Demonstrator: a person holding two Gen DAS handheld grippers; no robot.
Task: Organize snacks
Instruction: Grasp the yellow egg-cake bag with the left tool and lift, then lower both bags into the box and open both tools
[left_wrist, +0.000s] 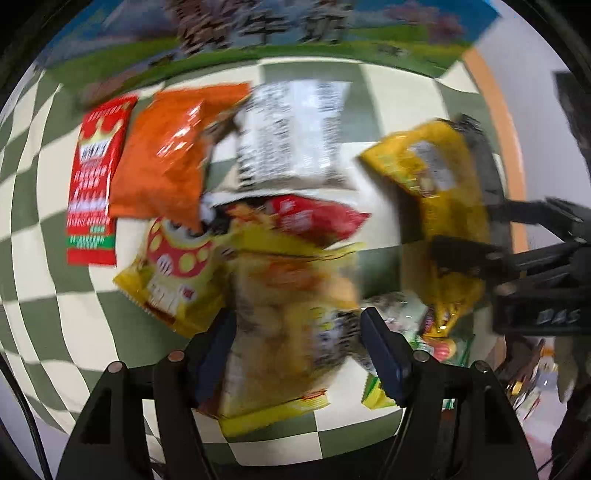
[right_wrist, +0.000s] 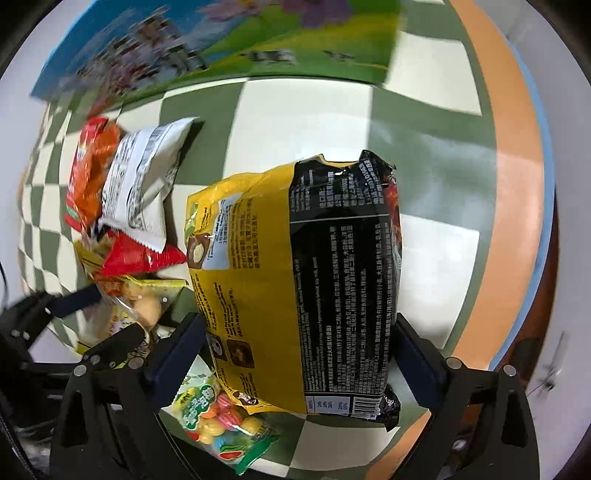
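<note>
My left gripper (left_wrist: 295, 354) is shut on a clear-and-yellow snack bag (left_wrist: 280, 332) and holds it over the pile. My right gripper (right_wrist: 299, 347) is shut on a yellow packet (right_wrist: 247, 280) and a black packet (right_wrist: 343, 280), held side by side between the pads. In the left wrist view the right gripper (left_wrist: 476, 236) holds the same yellow packet (left_wrist: 436, 192) at the right. Snacks lie on the checkered cloth (left_wrist: 44, 258): a red packet (left_wrist: 94, 177), an orange bag (left_wrist: 170, 147), a white bag (left_wrist: 291, 136), a small red bag (left_wrist: 314, 218), a yellow mushroom-print bag (left_wrist: 173, 273).
A picture box (left_wrist: 258, 33) with a landscape print stands at the back of the table. A green candy bag (right_wrist: 221, 417) lies under my right gripper. The table's orange rim (right_wrist: 517, 184) runs along the right.
</note>
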